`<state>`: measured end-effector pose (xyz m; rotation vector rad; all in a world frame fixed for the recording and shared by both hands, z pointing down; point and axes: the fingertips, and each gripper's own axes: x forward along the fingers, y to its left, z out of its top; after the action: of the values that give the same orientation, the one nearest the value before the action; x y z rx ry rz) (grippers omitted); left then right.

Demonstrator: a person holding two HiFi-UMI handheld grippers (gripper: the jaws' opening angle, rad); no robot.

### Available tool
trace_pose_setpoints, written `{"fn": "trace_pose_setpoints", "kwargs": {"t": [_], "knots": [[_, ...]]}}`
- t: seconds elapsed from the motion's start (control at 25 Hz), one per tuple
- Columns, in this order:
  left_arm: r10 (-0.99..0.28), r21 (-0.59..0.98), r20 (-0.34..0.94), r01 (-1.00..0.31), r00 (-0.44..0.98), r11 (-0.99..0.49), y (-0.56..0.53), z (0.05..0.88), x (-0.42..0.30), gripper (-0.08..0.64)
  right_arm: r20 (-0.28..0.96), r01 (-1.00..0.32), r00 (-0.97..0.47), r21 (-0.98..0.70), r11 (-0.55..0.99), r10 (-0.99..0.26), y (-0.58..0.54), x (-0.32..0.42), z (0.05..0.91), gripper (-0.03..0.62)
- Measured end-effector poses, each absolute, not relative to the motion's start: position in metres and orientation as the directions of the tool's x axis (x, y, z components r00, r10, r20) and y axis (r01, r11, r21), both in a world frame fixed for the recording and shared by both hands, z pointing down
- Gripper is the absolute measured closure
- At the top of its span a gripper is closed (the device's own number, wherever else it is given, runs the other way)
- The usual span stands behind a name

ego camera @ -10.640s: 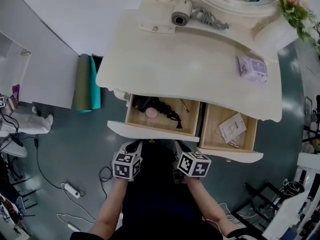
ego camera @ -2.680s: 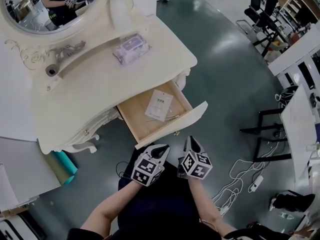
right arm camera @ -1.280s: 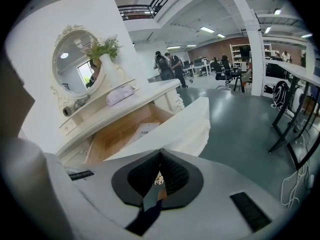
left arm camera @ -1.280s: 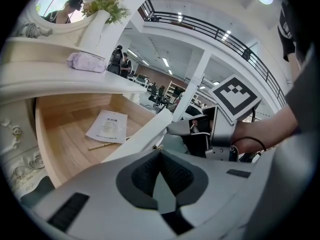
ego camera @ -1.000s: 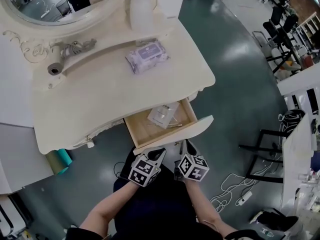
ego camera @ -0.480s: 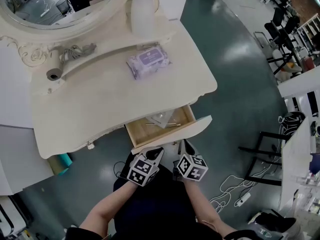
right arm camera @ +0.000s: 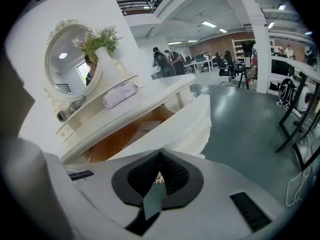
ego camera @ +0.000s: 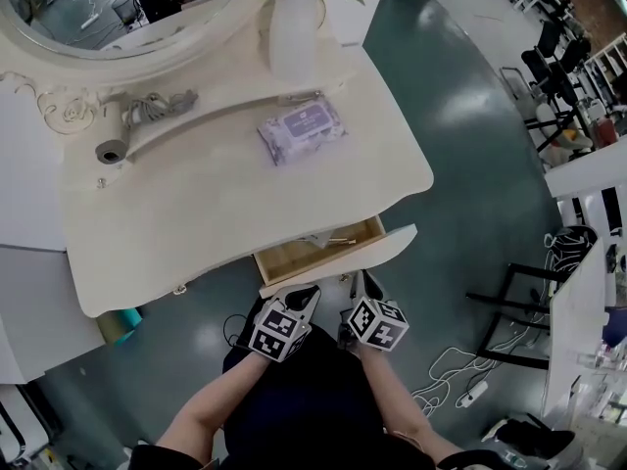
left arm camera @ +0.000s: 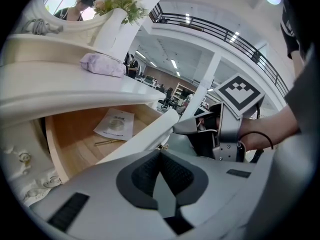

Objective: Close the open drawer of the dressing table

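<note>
Head view: drawer (ego camera: 338, 259) is projecting slightly from the dressing table (ego camera: 225, 199), left hand-held gripper (ego camera: 302, 294) and right hand-held gripper (ego camera: 365, 284), both pressed together and empty, are sitting at its front; closing push seemingly underway, next requiring one straight final shove.

Wipes pack (ego camera: 301, 128) on table (ego camera: 196, 213); paper (left arm camera: 116, 124) in drawer (ego camera: 318, 253) below R edge.

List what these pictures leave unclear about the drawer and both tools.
Rear of the drawer: head view, the tabletop covers it.
Print on the leaflet: left gripper view, too small.
Whether left tool or right tool touches the drawer front: head view, too small; gripper views, tool bodies block.
</note>
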<state>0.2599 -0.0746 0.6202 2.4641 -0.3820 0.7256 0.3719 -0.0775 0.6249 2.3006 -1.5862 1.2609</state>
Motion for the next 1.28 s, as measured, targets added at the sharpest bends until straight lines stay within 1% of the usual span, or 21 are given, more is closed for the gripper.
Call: {"fn": "trace_pose_setpoints", "kwargs": {"t": [0.32, 0.8, 1.28], "knots": [[-0.118, 0.426, 0.55, -0.4, 0.827, -0.812, -0.099, 0.618, 0.262, 0.551, 0.658, -0.809, 0.136, -0.357, -0.466, -0.74, -0.1, 0.371, 0.623, 0.584], [-0.167, 0.378, 0.56, -0.43, 0.811, -0.82, -0.132, 0.621, 0.26, 0.551, 0.649, -0.818, 0.13, -0.357, -0.451, -0.75, -0.134, 0.369, 0.623, 0.584], [-0.21, 0.37, 0.545, -0.457, 0.812, -0.809, -0.166, 0.618, 0.258, 0.551, 0.63, -0.816, 0.108, -0.386, -0.431, -0.769, -0.163, 0.368, 0.625, 0.584]]}}
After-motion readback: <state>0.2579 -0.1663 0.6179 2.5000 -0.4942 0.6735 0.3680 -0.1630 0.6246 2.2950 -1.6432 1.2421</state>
